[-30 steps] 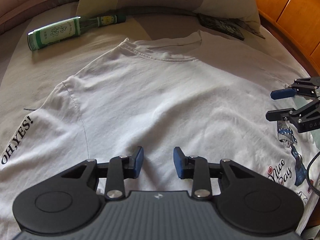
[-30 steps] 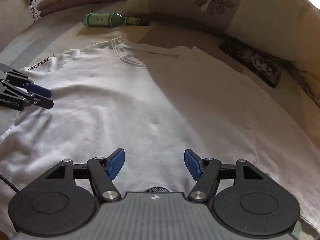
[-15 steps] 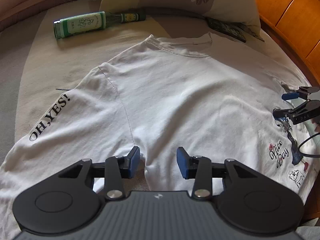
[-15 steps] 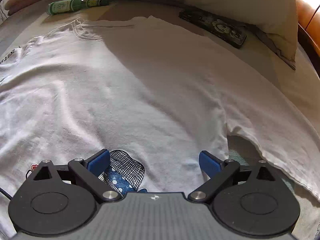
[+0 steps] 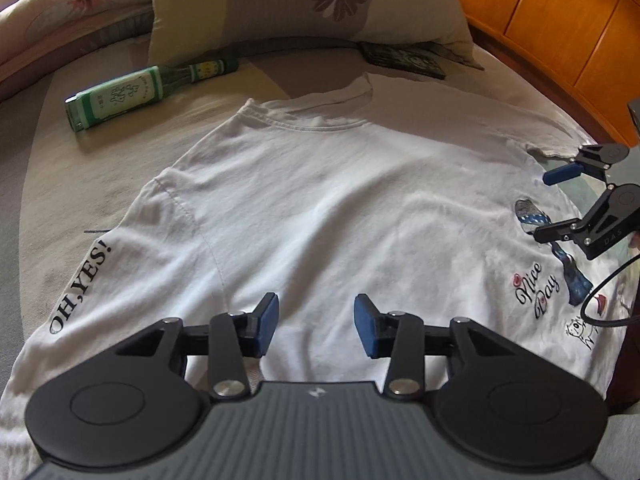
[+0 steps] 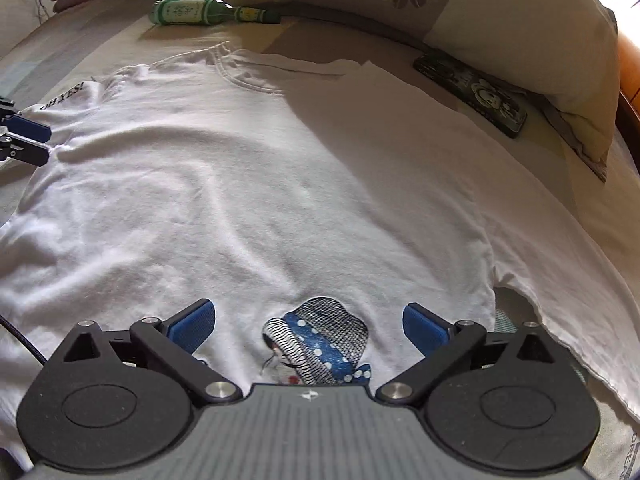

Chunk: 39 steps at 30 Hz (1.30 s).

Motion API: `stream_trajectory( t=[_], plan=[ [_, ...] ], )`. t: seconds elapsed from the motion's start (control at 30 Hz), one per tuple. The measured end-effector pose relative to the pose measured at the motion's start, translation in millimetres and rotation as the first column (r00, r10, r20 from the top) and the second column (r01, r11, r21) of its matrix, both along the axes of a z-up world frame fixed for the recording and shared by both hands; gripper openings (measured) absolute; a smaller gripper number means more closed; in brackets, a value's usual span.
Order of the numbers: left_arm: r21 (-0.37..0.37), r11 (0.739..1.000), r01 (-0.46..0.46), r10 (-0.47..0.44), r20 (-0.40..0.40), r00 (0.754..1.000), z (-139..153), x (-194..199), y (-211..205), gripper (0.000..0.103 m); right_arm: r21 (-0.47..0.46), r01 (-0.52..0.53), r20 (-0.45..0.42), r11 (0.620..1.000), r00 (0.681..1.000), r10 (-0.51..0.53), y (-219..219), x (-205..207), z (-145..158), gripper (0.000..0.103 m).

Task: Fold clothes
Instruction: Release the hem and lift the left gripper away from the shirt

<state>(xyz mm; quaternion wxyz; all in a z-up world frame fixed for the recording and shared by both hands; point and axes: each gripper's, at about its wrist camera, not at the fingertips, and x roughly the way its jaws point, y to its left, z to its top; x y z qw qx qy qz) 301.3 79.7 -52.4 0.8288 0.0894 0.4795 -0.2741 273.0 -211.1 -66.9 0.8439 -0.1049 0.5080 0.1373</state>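
Observation:
A white T-shirt (image 5: 320,208) lies spread flat on the bed, collar toward the pillows, with "OH,YES!" printed on its left sleeve (image 5: 80,288) and a hatted figure print (image 6: 320,340) near its right side. My left gripper (image 5: 316,322) hovers open over the shirt's lower left part, nothing between its fingers. My right gripper (image 6: 308,322) is open wide above the print, holding nothing. Each gripper shows in the other's view: the right gripper (image 5: 556,204) at the shirt's right edge, the left gripper (image 6: 30,144) by the left sleeve.
A green bottle (image 5: 132,94) lies on the bed left of the collar. A dark flat case (image 6: 472,90) rests by the pillow (image 5: 320,4) at the back right. A wooden headboard (image 5: 560,20) rises on the right. A black cable (image 5: 608,300) trails near the right gripper.
Both grippers shifted over the shirt. The left one pulled back from the sleeve seam toward the middle. The right one moved left over the figure print and opened a little wider.

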Motion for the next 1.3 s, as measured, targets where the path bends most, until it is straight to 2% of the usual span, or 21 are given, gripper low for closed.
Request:
stream_trajectory(
  t=[0.13,0.17,0.23,0.27,0.4,0.5,0.53,0.63,0.7,0.73,0.8,0.97,1.3],
  plan=[
    [0.052,0.992,0.111,-0.109,-0.028,0.994,-20,-32,-31,0.045,-0.011,-0.109,-0.023,0.994,0.994,0.109,22,-26,-15,0.102],
    [0.071,0.993,0.09,-0.085,-0.063,0.994,-29,-38,-31,0.045,-0.012,-0.117,-0.041,0.993,0.992,0.117,22,-31,-21,0.102],
    [0.077,0.996,0.04,-0.037,-0.04,0.999,-34,-54,-20,0.047,-0.002,-0.124,-0.056,0.992,0.991,0.123,17,-45,-30,0.103],
    [0.096,0.995,0.013,-0.009,-0.049,0.999,-33,-60,-17,0.05,0.009,-0.122,-0.054,0.992,0.991,0.122,12,-53,-32,0.103],
    [0.181,0.982,-0.055,0.071,-0.083,0.994,-25,-78,-16,0.048,0.039,-0.115,-0.081,0.993,0.99,0.118,-15,-81,-34,0.103],
    [0.149,0.988,-0.045,0.054,-0.053,0.997,-9,-86,-34,0.049,0.045,-0.108,-0.097,0.993,0.989,0.112,-25,-88,-30,0.103],
    [0.135,0.99,-0.029,0.034,-0.034,0.999,-5,-87,-43,0.05,0.054,-0.108,-0.071,0.993,0.991,0.111,-26,-87,-27,0.103],
    [0.118,0.991,0.063,-0.065,0.013,0.998,-15,-88,-74,0.056,0.068,-0.117,-0.015,0.991,0.993,0.118,-26,-82,-25,0.103],
    [0.132,0.988,0.08,-0.081,-0.003,0.997,-29,-87,-85,0.056,0.071,-0.117,0.001,0.991,0.993,0.117,-28,-82,-29,0.103],
    [0.134,0.988,0.08,-0.079,-0.008,0.997,-35,-87,-87,0.056,0.073,-0.117,0.008,0.99,0.993,0.117,-29,-81,-32,0.103],
    [0.116,0.989,0.087,-0.09,0.024,0.996,-38,-92,-87,0.065,0.076,-0.117,0.023,0.99,0.993,0.115,-30,-81,-36,0.103],
    [0.096,0.993,0.075,-0.08,0.042,0.996,-38,-95,-83,0.067,0.087,-0.108,0.068,0.99,0.992,0.102,-33,-84,-42,0.103],
    [0.097,0.989,0.112,-0.119,0.078,0.99,-44,-93,-87,0.077,0.108,-0.074,0.138,0.991,0.989,0.059,-34,-93,-46,0.103]
  ],
)
